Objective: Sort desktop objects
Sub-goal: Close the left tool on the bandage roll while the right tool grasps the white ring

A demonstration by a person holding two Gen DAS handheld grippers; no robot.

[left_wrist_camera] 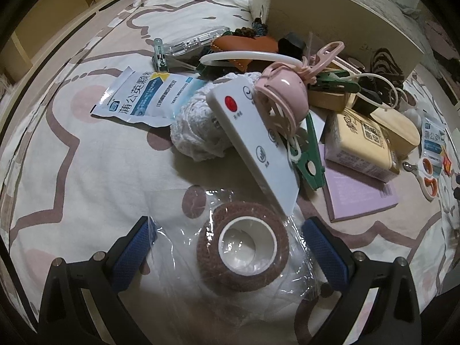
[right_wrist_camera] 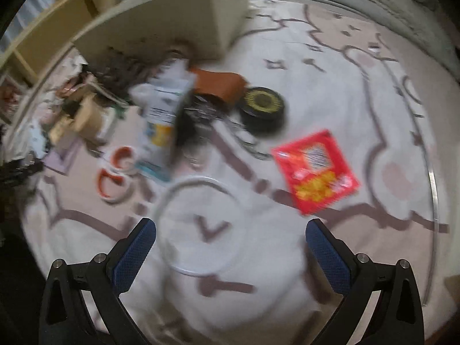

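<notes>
Brown bandage roll in clear wrap (left_wrist_camera: 242,246) sits between the left gripper's (left_wrist_camera: 228,243) spread jaws.
White remote control (left_wrist_camera: 253,146) crowds it from behind; right gripper (right_wrist_camera: 230,244) gapes wide over a thin white ring (right_wrist_camera: 198,224), red snack packet (right_wrist_camera: 315,170) nearby.

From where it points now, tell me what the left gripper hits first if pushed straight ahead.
The left gripper would first meet the plastic-wrapped brown bandage roll between its open fingers; the white remote lies beyond.
</notes>
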